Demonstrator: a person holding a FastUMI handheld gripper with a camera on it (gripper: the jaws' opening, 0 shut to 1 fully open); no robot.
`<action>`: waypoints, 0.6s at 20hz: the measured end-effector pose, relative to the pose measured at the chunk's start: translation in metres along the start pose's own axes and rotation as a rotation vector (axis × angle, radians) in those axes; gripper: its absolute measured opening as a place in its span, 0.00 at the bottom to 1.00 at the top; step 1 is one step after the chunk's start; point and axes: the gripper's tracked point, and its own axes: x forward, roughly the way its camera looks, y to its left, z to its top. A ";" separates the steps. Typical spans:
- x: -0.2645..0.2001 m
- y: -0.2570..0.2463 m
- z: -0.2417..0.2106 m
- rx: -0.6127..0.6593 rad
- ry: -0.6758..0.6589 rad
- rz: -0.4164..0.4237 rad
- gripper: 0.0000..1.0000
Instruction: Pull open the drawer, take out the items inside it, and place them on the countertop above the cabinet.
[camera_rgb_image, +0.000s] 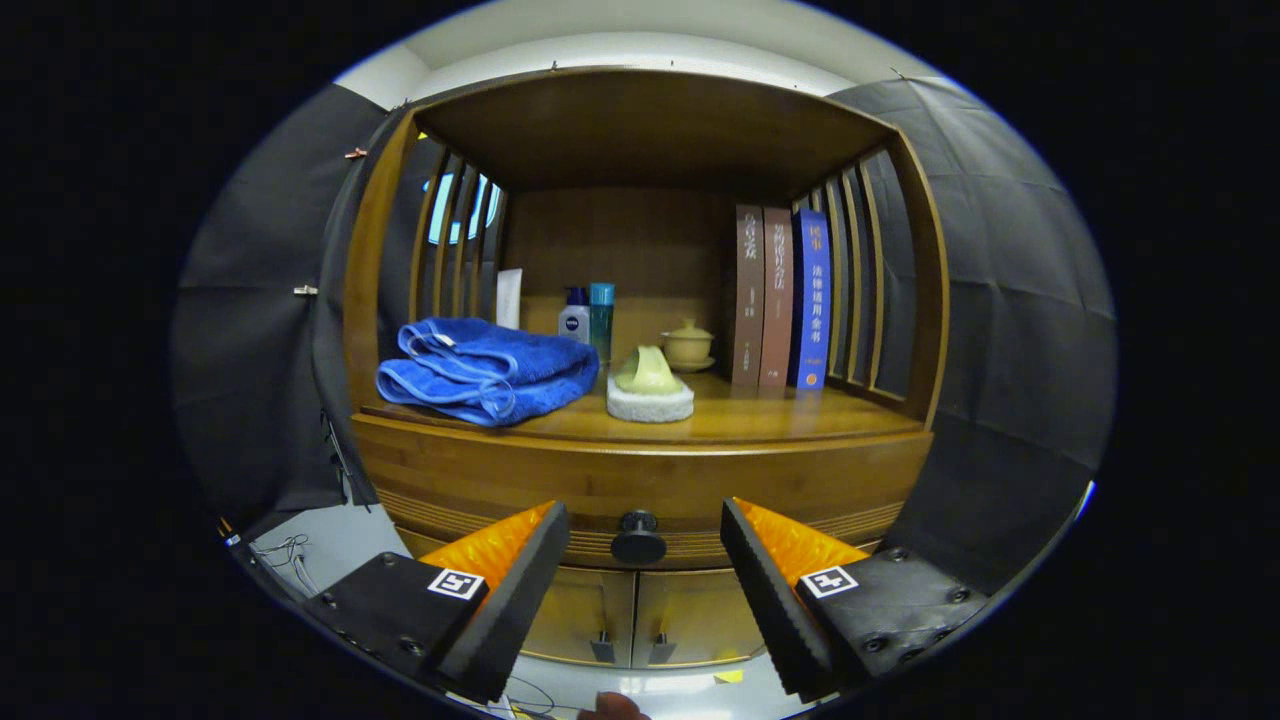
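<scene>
Gripper (640, 590) wide apart, fingers spread and holding nothing, facing the wooden cabinet (640, 470) head on. Right between the fingertips, a little beyond them, sits the round dark knob (638, 538) of the drawer (640, 500), and that drawer is closed, its curved front ribbed with fine grooves. Below it, two small doors (640, 615) meet at a pair of little handles. Up on the countertop (760, 420), smooth warm wood: a plush blue towel (485, 372) folded on the left, a pale green sponge (650, 385) with a fuzzy white base just beside it, bottles (588, 315) and a lidded cup (687, 345) behind, three upright books (780, 297) to the right.
</scene>
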 end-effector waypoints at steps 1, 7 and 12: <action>-0.011 -0.002 0.015 -0.002 -0.008 0.002 0.99; -0.072 -0.024 0.111 -0.046 -0.082 0.008 0.98; -0.129 -0.040 0.155 -0.030 -0.087 0.010 0.98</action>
